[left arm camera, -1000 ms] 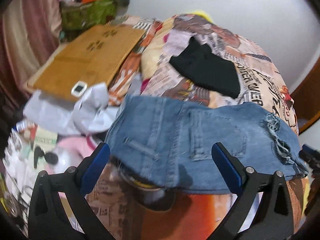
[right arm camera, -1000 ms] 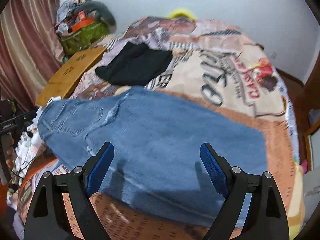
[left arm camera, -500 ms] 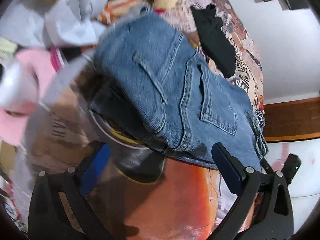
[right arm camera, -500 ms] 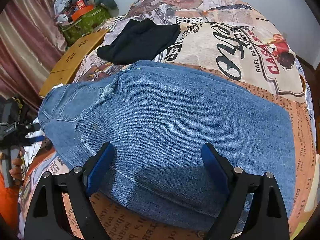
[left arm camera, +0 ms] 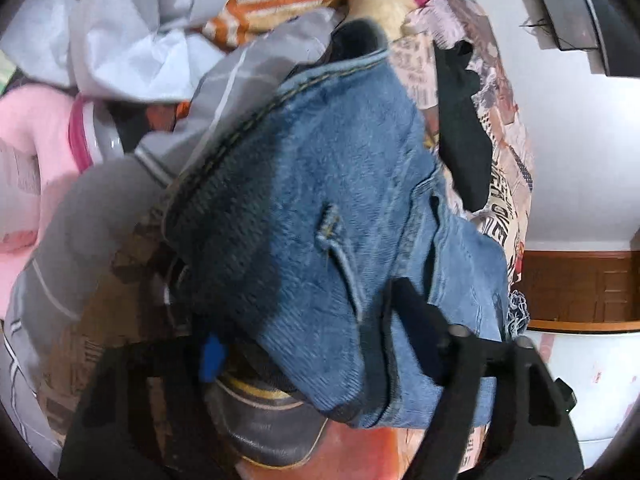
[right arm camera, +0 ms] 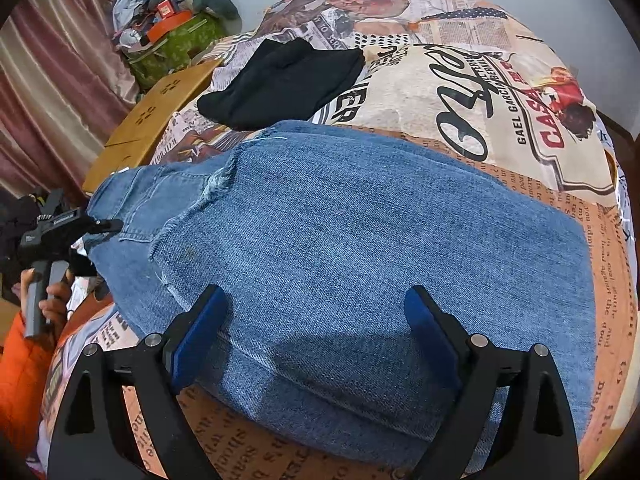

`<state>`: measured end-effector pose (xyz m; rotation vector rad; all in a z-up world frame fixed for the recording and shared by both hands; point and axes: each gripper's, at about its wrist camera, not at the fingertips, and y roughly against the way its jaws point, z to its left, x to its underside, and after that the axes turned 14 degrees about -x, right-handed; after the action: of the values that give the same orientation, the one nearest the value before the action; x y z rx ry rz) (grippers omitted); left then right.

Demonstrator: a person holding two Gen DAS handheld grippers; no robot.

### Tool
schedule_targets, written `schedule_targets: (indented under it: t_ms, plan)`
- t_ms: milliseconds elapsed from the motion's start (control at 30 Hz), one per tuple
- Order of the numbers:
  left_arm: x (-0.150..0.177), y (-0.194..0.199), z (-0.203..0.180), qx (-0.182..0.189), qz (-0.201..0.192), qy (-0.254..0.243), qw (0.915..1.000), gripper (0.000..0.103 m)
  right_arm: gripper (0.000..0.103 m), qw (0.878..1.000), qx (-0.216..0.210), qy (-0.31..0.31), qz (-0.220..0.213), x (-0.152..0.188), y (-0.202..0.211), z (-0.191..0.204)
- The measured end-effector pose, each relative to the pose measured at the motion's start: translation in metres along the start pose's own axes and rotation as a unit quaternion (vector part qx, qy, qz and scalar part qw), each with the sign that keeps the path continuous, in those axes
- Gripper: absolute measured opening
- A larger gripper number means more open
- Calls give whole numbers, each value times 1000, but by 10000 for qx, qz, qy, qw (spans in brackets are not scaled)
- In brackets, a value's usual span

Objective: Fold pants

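Left tool closing on jeans' waistband, on the bed.
Jeans point(right arm camera: 360, 240) lay on bed point(right arm camera: 520, 92); left tool point(left arm camera: 312, 344) closing around waistband, contact blurred; right tool point(right arm camera: 316, 332) spread above. Denim thick, floppy; grip seams.

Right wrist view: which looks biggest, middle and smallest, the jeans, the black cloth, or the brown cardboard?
1. jeans, biggest by far, though nearest the camera.
2. black cloth.
3. brown cardboard, partly hidden, so its place against the black cloth is unsure.
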<state>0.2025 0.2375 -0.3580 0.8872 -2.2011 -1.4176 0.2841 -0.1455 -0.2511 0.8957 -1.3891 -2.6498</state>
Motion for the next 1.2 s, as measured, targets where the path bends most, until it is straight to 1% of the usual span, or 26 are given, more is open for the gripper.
schedule_targets:
  t_ms: [33,67,100,133,233,300,367,400,433,467,500,567,633,700,733,767,800,833,933,1000,1067,1100,1200]
  plan:
    - [2,6,-3,-70,-214,-82,9997,59,90,10000,-6,-4,-1,0,0,0]
    - [4,15,-8,-178,-493,-191,9984,55,90,10000,-14,-9,-1,0,0,0]
    - [5,21,-10,-297,-698,-267,9968,42,90,10000,-18,-10,-3,0,0,0]
    - [6,29,-14,-351,-892,-357,9948,38,90,10000,-20,-10,9,0,1,-1]
    - [7,48,-23,-469,-1228,-480,9902,34,90,10000,3,-18,-4,0,2,0]
    - [11,58,-37,-747,-1489,-734,9833,32,89,10000,15,-60,-32,1,5,0]
    - [18,72,-56,-1118,-1848,-1067,9706,31,88,9999,14,-148,-86,2,11,-2]
    - [23,82,-68,-1281,-2081,-1261,9614,31,88,9996,2,-228,-153,4,17,-5]
    - [24,88,-75,-1320,-2222,-1351,9565,31,88,9994,-13,-276,-197,5,21,-7]
    - [27,98,-84,-1287,-2392,-1441,9515,31,88,9992,-17,-315,-263,6,26,-9]
    - [27,107,-90,-1218,-2513,-1501,9484,31,88,9986,27,-343,-395,8,36,-12]
    - [35,125,-105,-1122,-2810,-1665,9385,31,89,9978,140,-361,-546,11,49,-17]
    - [44,144,-126,-1069,-3129,-1897,9245,31,89,9963,322,-406,-685,16,65,-26]
    - [54,164,-151,-958,-3402,-2148,9105,31,89,9952,426,-496,-726,21,74,-37]
    - [58,168,-166,-917,-3493,-2248,9050,31,89,9943,498,-586,-738,25,78,-46]
    - [64,176,-181,-821,-3605,-2402,8976,31,89,9938,538,-639,-734,27,79,-50]
    - [68,180,-192,-744,-3662,-2502,8932,31,89,9929,609,-724,-723,31,80,-57]
    - [73,185,-206,-647,-3741,-2636,8868,31,89,9917,690,-815,-720,36,79,-64]
    - [90,192,-245,-515,-3892,-2982,8700,31,89,9920,641,-857,-674,44,72,-73]
    - [98,191,-269,-431,-3874,-3162,8649,31,89,9924,720,-711,-703,47,70,-69]
    - [108,188,-293,-367,-3878,-3347,8581,31,90,9928,690,-673,-705,46,70,-69]
    - [114,186,-307,-354,-3895,-3467,8526,31,90,9930,657,-684,-707,46,70,-70]
    - [134,180,-337,-229,-3913,-3744,8404,30,90,9936,537,-693,-713,49,71,-73]
